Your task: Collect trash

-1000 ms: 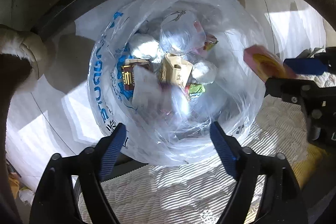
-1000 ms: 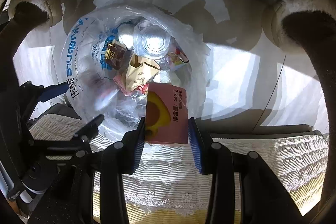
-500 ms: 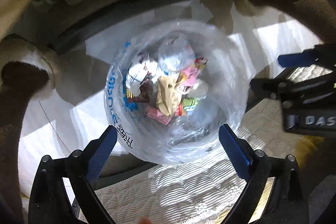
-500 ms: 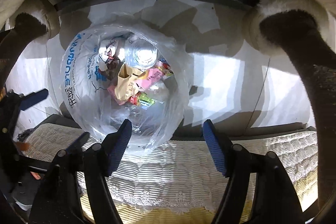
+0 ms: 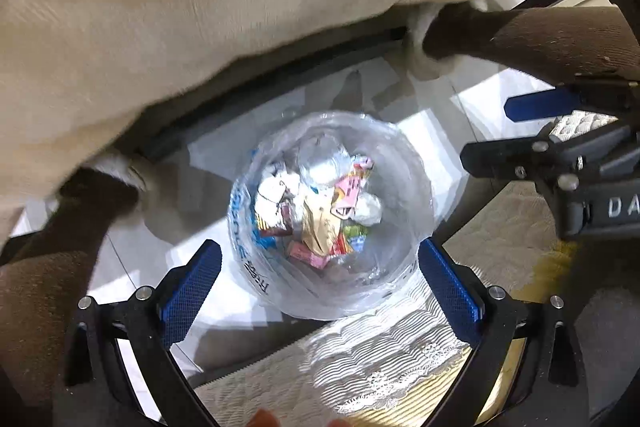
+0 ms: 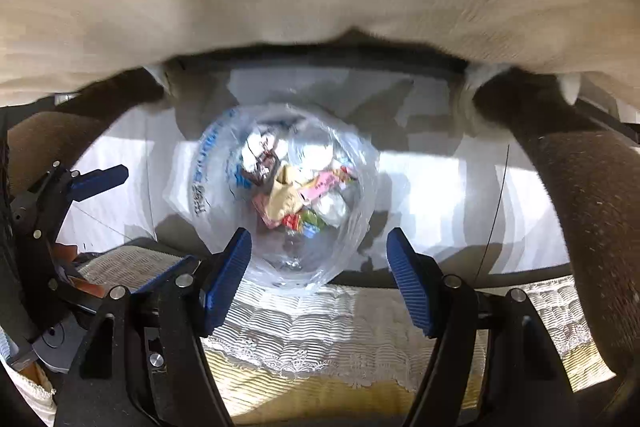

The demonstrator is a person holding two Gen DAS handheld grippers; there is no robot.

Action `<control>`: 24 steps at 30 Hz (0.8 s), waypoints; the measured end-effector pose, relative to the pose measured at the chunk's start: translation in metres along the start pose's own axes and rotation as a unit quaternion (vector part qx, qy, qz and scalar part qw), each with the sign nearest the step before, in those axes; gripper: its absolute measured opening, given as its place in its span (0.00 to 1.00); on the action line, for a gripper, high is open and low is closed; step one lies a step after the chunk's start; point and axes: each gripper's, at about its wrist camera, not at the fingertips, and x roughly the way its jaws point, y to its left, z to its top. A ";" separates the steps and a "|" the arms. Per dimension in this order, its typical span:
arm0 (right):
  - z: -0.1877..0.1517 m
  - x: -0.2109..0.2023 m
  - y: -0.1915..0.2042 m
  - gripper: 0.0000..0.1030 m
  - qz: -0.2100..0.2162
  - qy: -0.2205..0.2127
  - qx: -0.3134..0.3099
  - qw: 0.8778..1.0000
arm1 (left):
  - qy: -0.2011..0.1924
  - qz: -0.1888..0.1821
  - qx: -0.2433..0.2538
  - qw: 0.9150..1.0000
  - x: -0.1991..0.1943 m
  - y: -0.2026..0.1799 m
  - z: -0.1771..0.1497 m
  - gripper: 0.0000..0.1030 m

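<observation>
A clear plastic bag (image 5: 396, 163) with blue print stands open on the floor below both grippers. It holds several pieces of trash: a pink wrapper (image 5: 348, 191), a beige carton (image 5: 316, 223) and crumpled white paper (image 5: 370, 209). My left gripper (image 5: 318, 249) hangs open high above the bag's mouth with nothing between its blue pads. My right gripper (image 6: 318, 239) is also open and empty, over the same bag (image 6: 212, 167), where the pink wrapper (image 6: 320, 185) lies among the rest. In the left wrist view the right gripper (image 5: 486, 131) shows at the right edge.
A cream fabric mass (image 5: 200, 7) fills the top of both views. Brown plush shapes with white fluffy ends (image 6: 580, 187) flank the bag. A white ribbed cloth with lace trim (image 6: 320, 327) lies under the grippers. Sunlit white floor tiles (image 5: 472, 103) surround the bag.
Both grippers have risen, so the bag looks smaller. The right gripper opened and let go of the pink and yellow packet, which now lies in the bag. The left jaws widened.
</observation>
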 end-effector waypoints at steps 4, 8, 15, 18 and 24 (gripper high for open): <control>-0.010 -0.027 0.008 0.68 -0.016 -0.050 -0.019 0.998 | -0.044 0.006 0.008 0.999 -0.027 -0.004 -0.007 0.94; -0.022 -0.050 0.015 0.68 -0.030 -0.106 -0.039 0.993 | -0.091 0.019 0.012 0.996 -0.051 -0.006 -0.015 0.94; -0.045 -0.101 0.025 0.68 -0.004 -0.223 -0.080 0.971 | -0.182 0.022 0.025 0.983 -0.096 -0.014 -0.028 0.94; -0.053 -0.123 0.030 0.68 -0.005 -0.269 -0.094 0.958 | -0.220 0.017 0.026 0.975 -0.114 -0.018 -0.032 0.94; -0.063 -0.154 0.035 0.68 -0.009 -0.328 -0.099 0.939 | -0.275 0.009 0.040 0.960 -0.145 -0.022 -0.031 0.94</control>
